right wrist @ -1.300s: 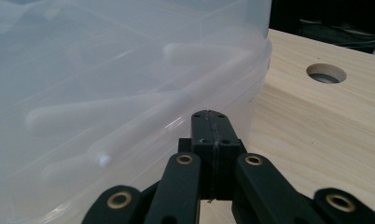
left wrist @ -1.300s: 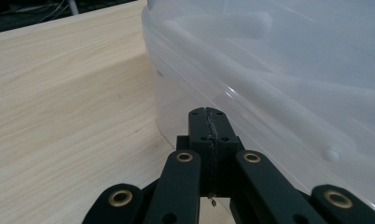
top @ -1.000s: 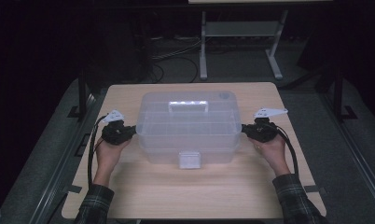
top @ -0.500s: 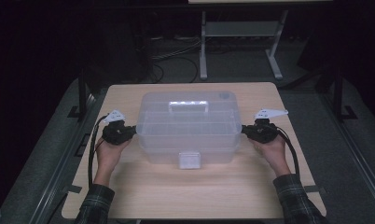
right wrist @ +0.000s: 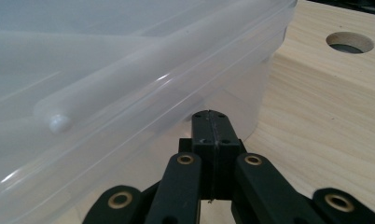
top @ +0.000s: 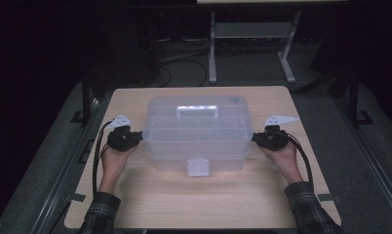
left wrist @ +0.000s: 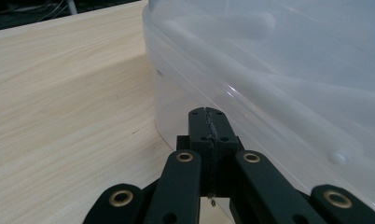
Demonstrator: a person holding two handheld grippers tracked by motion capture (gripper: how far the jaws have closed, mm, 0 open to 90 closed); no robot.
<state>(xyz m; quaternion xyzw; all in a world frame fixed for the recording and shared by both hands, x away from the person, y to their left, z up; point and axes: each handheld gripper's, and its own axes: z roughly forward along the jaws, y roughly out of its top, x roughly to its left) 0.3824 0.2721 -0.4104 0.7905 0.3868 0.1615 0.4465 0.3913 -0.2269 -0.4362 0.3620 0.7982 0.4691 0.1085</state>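
Observation:
A clear plastic storage box [top: 196,131] with a lid, a top handle and a white front latch [top: 197,167] stands in the middle of the wooden table [top: 150,200]. My left gripper [top: 135,138] is at the box's left end, jaws shut together with nothing between them; in the left gripper view its tip [left wrist: 209,114] sits just under the lid rim of the box [left wrist: 279,70]. My right gripper [top: 256,138] mirrors it at the right end, also shut and empty, its tip [right wrist: 210,116] against the wall of the box [right wrist: 106,84].
A round hole [right wrist: 349,42] is cut in the tabletop beyond the box in the right gripper view. Behind the table a metal stand [top: 252,34] and cables [top: 179,63] lie on the dark floor. Black cables [top: 95,161] trail from each gripper.

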